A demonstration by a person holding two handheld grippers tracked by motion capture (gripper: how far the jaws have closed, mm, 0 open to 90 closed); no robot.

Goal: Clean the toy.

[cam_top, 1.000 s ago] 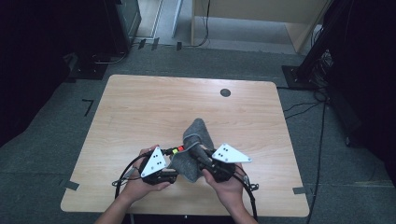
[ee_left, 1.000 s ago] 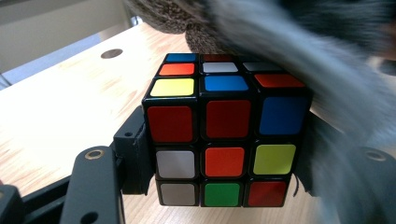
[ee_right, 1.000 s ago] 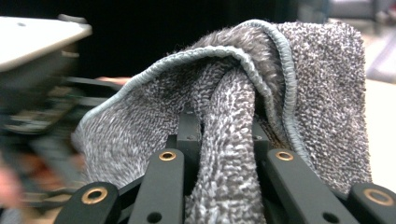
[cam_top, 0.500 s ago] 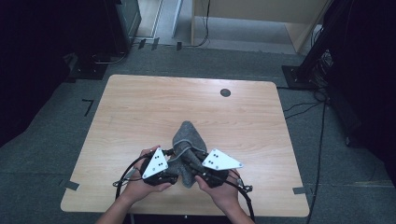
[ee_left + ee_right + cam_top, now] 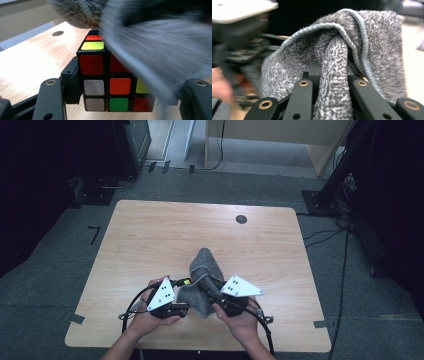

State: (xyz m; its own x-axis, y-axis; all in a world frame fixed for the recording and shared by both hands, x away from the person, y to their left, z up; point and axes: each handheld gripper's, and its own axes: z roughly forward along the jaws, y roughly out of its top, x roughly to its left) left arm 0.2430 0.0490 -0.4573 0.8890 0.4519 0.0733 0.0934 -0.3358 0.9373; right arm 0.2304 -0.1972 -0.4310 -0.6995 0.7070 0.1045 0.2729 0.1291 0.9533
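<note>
A Rubik's cube (image 5: 105, 82) with red, orange, white, green and yellow stickers sits between my left gripper's (image 5: 120, 87) jaws, which are shut on its sides. A grey terry cloth (image 5: 337, 62) is draped over the cube's top and right side (image 5: 160, 42). My right gripper (image 5: 332, 72) is shut on a fold of that cloth. In the high view both grippers, left (image 5: 182, 292) and right (image 5: 210, 292), meet near the table's front edge, with the cloth (image 5: 202, 267) bunched between and beyond them. A sliver of the cube (image 5: 186, 281) peeks out beside it.
The wooden table (image 5: 150, 235) has a dark round cable hole (image 5: 241, 219) at the back right. Black cables (image 5: 132, 305) loop from the grippers over the front edge. Dark equipment and a wooden cabinet (image 5: 280, 145) stand on the floor beyond the table.
My right gripper has shifted left toward the left gripper, dragging the cloth with it so it bunches closer over the cube. The left hand has stayed put.
</note>
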